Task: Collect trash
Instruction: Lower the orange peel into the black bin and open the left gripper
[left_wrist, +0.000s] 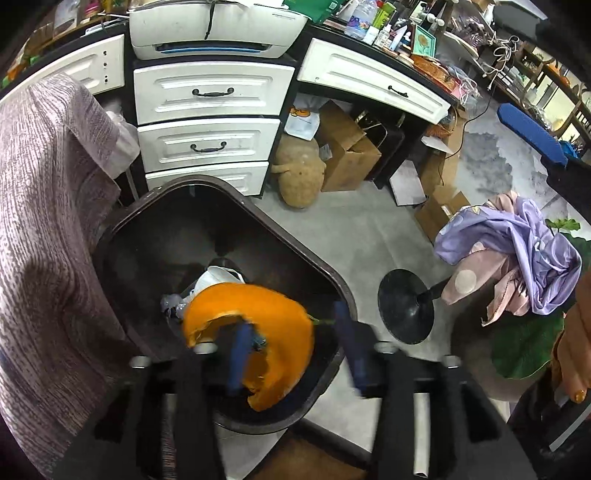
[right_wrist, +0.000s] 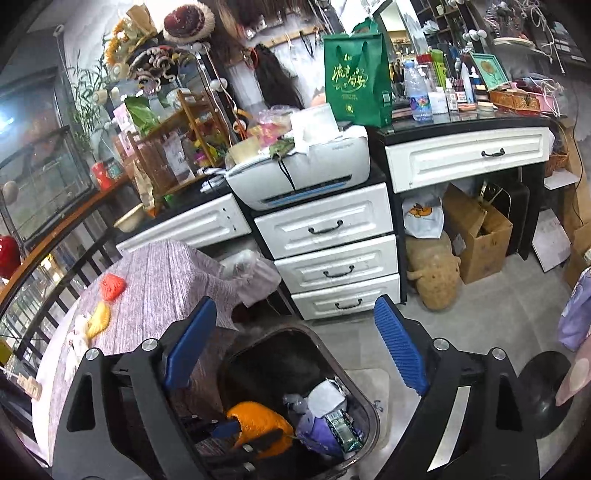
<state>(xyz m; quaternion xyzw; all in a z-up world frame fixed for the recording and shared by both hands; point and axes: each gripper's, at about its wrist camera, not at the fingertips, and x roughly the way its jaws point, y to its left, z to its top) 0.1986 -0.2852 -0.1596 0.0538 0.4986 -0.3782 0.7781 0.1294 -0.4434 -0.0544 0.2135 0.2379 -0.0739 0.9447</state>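
A dark brown trash bin stands on the floor beside the table. My left gripper hangs over its mouth with its jaws apart, and a large orange peel drapes over the left blue finger, blurred. White and grey wrappers lie deeper in the bin. In the right wrist view the bin holds the orange peel, a purple wrapper and a green packet. My right gripper is open and empty above the bin. Red and yellow scraps lie on the table.
A table with a mauve cloth stands left of the bin. White drawers and a printer are behind it. A black stand base, draped purple fabric, cardboard boxes and a plush toy crowd the floor.
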